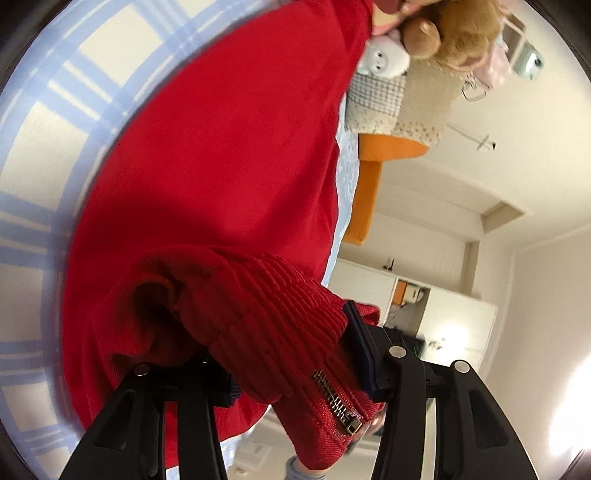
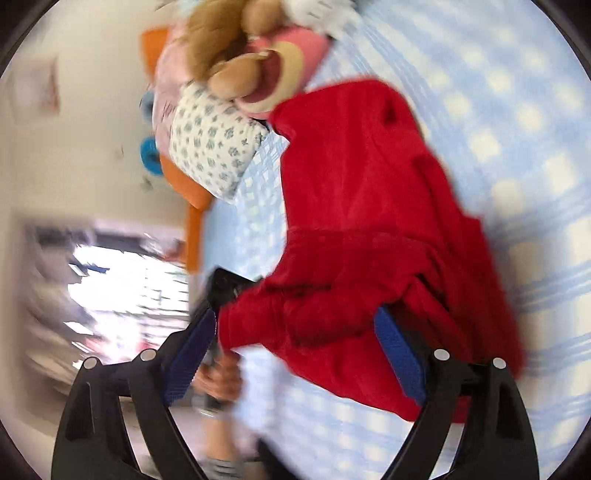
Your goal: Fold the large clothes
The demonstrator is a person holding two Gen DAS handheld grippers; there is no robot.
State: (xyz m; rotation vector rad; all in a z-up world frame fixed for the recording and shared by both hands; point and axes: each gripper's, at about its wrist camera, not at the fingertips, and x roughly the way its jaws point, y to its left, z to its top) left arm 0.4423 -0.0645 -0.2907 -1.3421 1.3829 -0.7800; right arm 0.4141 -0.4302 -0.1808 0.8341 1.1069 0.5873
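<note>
Meanwhile, a red jacket half-held over the checked bed

Meanwhile the left gripper (image 1: pixel 291 350) is clamped on the ribbed hem of the red zip jacket (image 1: pixel 221 155), which sprawls across the blue-checked bedsheet (image 1: pixel 55 122). Only the right wrist view shows the right gripper (image 2: pixel 295 343), jaws spread, cloth loose between them. Stuffed toys (image 2: pixel 236 51) crowd the pillow (image 2: pixel 214 147).

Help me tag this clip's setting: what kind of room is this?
Most likely a bedroom: the red garment lies on a bed with a blue checked sheet, beside a patterned pillow and a brown plush toy.
</note>
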